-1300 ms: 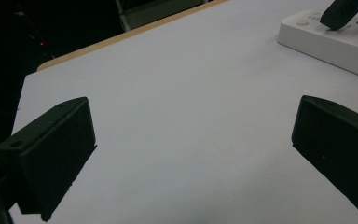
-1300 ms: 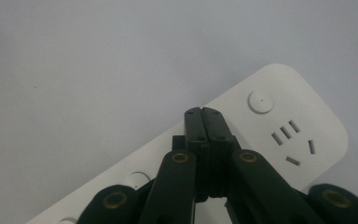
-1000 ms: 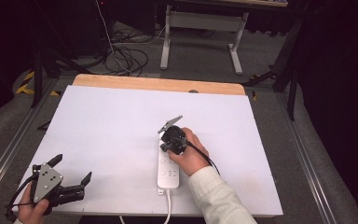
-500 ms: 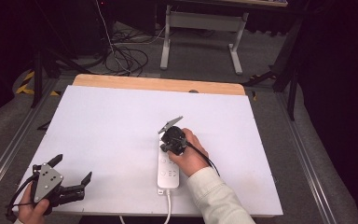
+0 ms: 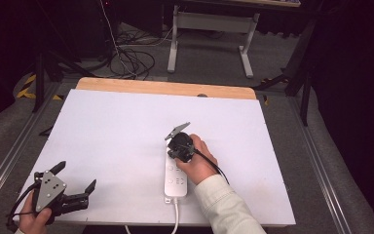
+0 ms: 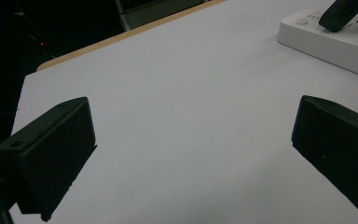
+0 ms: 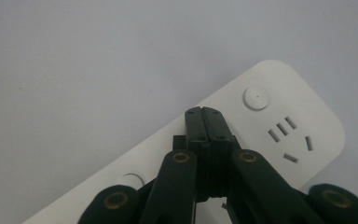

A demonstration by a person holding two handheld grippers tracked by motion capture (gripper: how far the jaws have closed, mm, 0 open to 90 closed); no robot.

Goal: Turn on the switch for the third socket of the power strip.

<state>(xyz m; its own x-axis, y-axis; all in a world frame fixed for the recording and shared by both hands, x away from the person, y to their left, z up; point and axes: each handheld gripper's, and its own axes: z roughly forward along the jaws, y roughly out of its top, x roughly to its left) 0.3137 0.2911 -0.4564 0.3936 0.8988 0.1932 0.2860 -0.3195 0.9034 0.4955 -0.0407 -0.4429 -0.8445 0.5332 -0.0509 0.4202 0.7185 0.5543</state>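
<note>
Right gripper view: right gripper clenched, empty, tips on power strip mid-table, likely pressing a switch; press straight down, gently. Left gripper released, idle, well apart.

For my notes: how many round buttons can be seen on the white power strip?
2 at least in the right gripper view: one button near the rounded end, one partly behind the right gripper. The gripper may hide others.
</note>
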